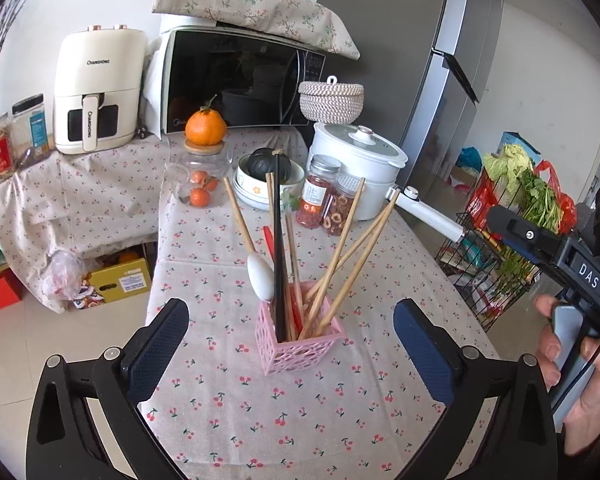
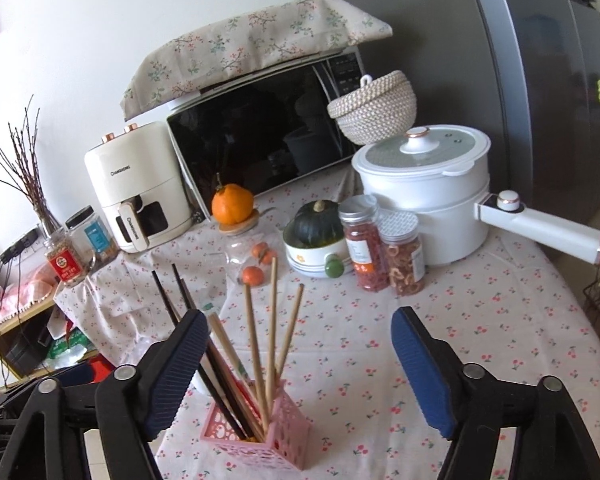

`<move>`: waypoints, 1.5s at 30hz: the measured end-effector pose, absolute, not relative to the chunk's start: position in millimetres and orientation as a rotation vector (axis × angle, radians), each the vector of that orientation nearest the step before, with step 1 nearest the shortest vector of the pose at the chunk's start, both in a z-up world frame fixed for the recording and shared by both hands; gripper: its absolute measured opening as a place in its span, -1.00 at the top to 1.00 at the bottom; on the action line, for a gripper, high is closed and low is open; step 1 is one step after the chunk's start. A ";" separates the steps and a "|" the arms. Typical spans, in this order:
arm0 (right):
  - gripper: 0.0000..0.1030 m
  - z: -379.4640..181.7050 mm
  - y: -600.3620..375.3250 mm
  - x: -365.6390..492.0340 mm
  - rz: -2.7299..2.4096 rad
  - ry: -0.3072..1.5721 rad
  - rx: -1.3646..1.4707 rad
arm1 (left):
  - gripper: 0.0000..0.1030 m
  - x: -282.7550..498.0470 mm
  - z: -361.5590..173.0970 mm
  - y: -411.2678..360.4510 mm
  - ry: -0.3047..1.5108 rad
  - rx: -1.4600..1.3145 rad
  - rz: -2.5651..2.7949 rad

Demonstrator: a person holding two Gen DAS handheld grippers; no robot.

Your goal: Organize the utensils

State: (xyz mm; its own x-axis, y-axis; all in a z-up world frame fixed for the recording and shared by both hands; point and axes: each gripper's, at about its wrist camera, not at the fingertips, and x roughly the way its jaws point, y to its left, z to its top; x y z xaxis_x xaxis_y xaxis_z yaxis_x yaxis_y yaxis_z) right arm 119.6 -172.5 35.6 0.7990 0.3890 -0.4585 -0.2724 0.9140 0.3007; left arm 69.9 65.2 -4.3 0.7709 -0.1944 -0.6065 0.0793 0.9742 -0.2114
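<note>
Both jaws spread and empty, left gripper (image 1: pixel 290 344) squarely facing the pink holder (image 1: pixel 300 340), chopsticks (image 1: pixel 340 256) fanning upward, right gripper (image 2: pixel 300 372) just above

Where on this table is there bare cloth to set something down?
Free: the cloth right of the pink holder, in front of the white pot, and the near strip below the holder. Crowded: the back row, from glass jar through bowl to spice jars.

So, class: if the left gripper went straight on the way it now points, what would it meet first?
Probably the pink utensil holder and its wooden chopsticks, which stand between the open fingers of the left gripper; depth is uncertain.
</note>
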 end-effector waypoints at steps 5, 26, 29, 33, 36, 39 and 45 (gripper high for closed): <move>-0.99 36.0 -192.3 105.4 0.281 0.529 0.204 | -1.00 57.6 -10.6 66.6 0.698 -0.140 -0.098; -0.99 3.9 -190.7 49.0 0.119 0.672 0.018 | -1.00 20.7 -17.8 14.6 0.716 -0.069 -0.081; -0.99 4.1 -192.2 49.8 0.109 0.670 0.018 | -1.00 20.1 -16.8 15.5 0.712 -0.071 -0.073; -0.99 2.4 -191.9 52.0 0.108 0.684 0.021 | -1.00 20.3 -15.9 17.1 0.710 -0.071 -0.061; -0.99 0.4 -191.1 53.4 0.113 0.697 0.022 | -1.00 19.9 -14.9 17.3 0.703 -0.067 -0.057; -0.99 -0.4 -190.4 52.8 0.113 0.697 0.023 | -1.00 20.4 -14.6 17.8 0.702 -0.067 -0.059; -0.99 -1.4 -189.0 52.7 0.115 0.702 0.024 | -1.00 19.2 -12.2 17.7 0.688 -0.064 -0.056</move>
